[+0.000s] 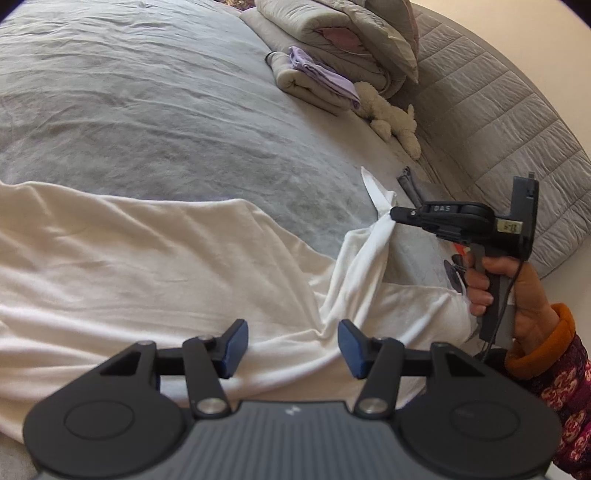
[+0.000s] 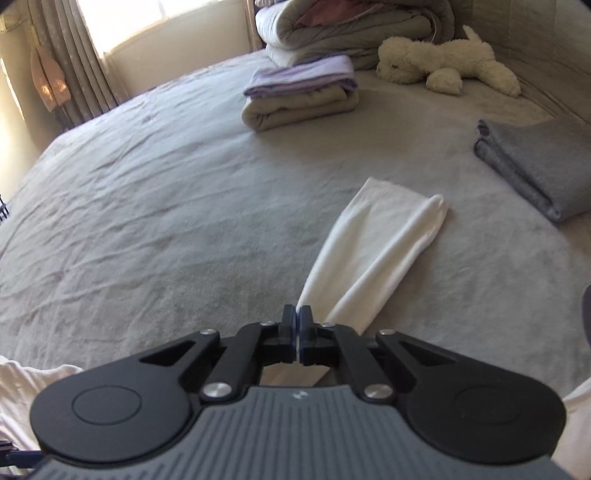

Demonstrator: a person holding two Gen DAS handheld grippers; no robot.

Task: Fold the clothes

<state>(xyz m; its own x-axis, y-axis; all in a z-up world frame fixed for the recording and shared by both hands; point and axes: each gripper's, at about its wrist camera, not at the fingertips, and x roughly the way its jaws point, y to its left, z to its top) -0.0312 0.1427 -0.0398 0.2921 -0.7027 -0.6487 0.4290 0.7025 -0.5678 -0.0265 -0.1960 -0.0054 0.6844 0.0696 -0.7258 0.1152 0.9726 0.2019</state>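
On the grey bed sheet [image 1: 147, 110], a white garment [image 1: 129, 266] lies spread across the near half of the left wrist view, from nine o'clock round to four o'clock. One sleeve [image 1: 373, 236] rises from the body of the garment toward two o'clock, drawn into a taut, twisted strip.

Right gripper [image 1: 394, 213]: seen from the left wrist view at three o'clock, held by a hand [image 1: 506, 291] in an orange-cuffed, patterned sleeve. Its fingers are pressed together on the sleeve, pinching the cloth near its end. The right wrist view confirms this: the pads meet at centre with white fabric caught between them, and the free end of the sleeve [image 2: 380, 240] lies flat on the sheet toward one o'clock.

Left gripper [image 1: 291, 349]: fingers spread, blue pads [image 1: 236, 347] apart, hovering just above the garment at six o'clock. A ridge of cloth runs between the pads; whether either pad touches it cannot be told.

Other items, right wrist view: a folded grey cloth [image 2: 535, 166] at two o'clock, near the sleeve end but apart from it; a folded stack, lilac over beige [image 2: 299, 92], at twelve o'clock; a cream stuffed toy [image 2: 443, 62] at one o'clock; a rolled quilt [image 2: 351, 26] behind the stack. Curtains [image 2: 74, 48] hang at eleven o'clock.
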